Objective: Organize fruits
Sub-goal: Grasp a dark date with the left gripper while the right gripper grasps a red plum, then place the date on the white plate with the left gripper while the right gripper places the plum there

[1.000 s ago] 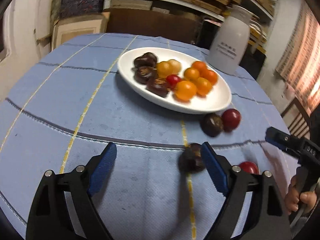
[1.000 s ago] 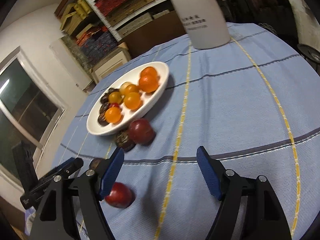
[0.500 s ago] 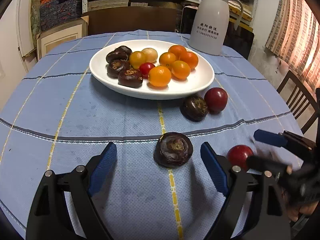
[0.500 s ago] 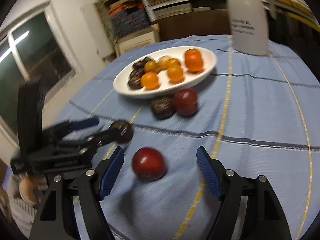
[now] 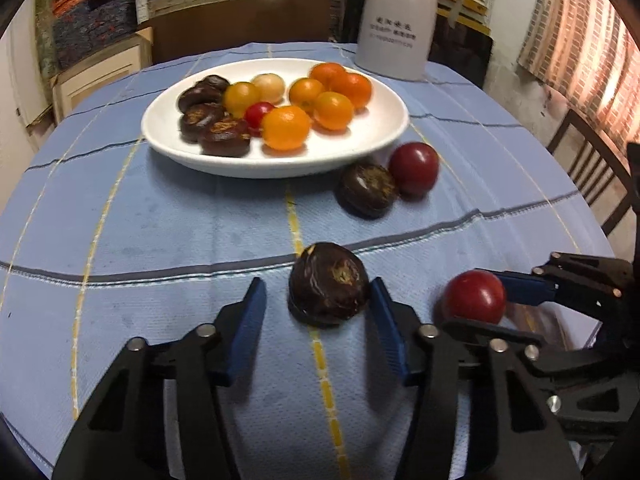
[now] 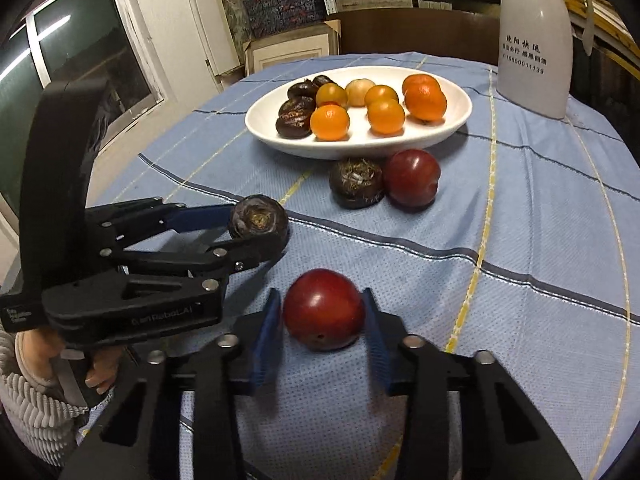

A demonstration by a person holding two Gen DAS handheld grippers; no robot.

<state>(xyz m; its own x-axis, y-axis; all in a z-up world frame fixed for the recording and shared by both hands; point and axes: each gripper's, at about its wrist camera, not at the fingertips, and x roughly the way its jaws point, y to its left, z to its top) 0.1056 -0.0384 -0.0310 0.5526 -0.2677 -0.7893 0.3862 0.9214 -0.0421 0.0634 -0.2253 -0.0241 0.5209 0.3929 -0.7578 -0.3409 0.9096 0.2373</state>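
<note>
My left gripper point(image 5: 318, 308) has its jaws around a dark brown water chestnut point(image 5: 329, 283) on the blue cloth; the right pad touches it, the left pad stands a little off. My right gripper point(image 6: 322, 312) is shut on a red plum point(image 6: 323, 309) resting on the cloth. It also shows in the left wrist view point(image 5: 474, 297). The white plate point(image 5: 376, 136) behind holds dark chestnuts, orange fruits and a small red tomato. Another chestnut point(image 5: 366, 189) and a red plum point(image 5: 414, 168) lie beside the plate's near right rim.
A white thermos jug point(image 5: 396, 20) stands behind the plate at the right. Shelves and boxes line the back wall. A wooden chair point(image 5: 592, 172) stands past the table's right edge. A window point(image 6: 80, 60) is on the left.
Both grippers have moved in and narrowed. The left one now brackets the dark chestnut, and the right one has closed on the red plum.
</note>
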